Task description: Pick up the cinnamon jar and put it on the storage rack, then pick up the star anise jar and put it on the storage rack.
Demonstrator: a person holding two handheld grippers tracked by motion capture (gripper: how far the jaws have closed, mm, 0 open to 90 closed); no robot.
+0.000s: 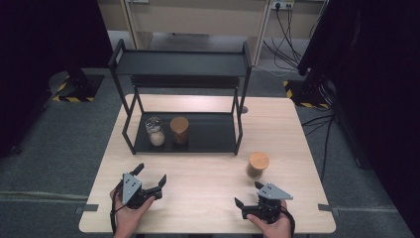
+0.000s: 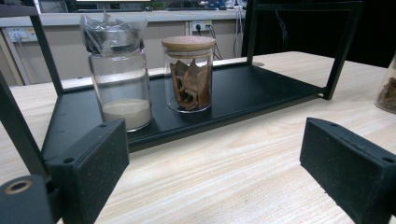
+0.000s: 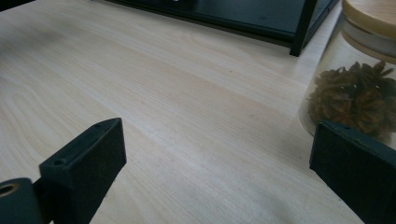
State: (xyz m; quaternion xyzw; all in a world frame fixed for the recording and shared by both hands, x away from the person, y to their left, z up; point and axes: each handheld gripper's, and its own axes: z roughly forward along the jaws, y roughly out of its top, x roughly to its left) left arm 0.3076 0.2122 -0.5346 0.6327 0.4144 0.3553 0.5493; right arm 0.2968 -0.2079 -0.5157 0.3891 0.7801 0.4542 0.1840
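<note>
Your left tool (image 1: 150,174) rests near the front left of the pale wood counter (image 1: 208,198), held in your left hand (image 1: 130,215), with its jaws spread wide and nothing between them. Your right tool (image 1: 247,194) sits near the front right in your right hand (image 1: 271,225), jaws likewise apart and empty.

A black two-level metal shelf (image 1: 198,136) stands at the back of the counter. On its lower level, toward the left, two glass jars stand just beside each other. The left jar (image 2: 120,79) holds a low layer of pale powder and has crumpled clear film over its mouth. The right jar (image 2: 189,74) has a wooden lid and holds curled brown bark pieces. Your left gripper view looks straight at both.

A third jar with a wooden lid (image 1: 257,165) stands on the counter itself, off the shelf's front right corner and just ahead of your right tool. In your right gripper view this jar's contents (image 3: 355,95) show as dark star-shaped pods, close behind the right-hand jaw.

No jar carries a label, and no writing or brand is readable anywhere.
</note>
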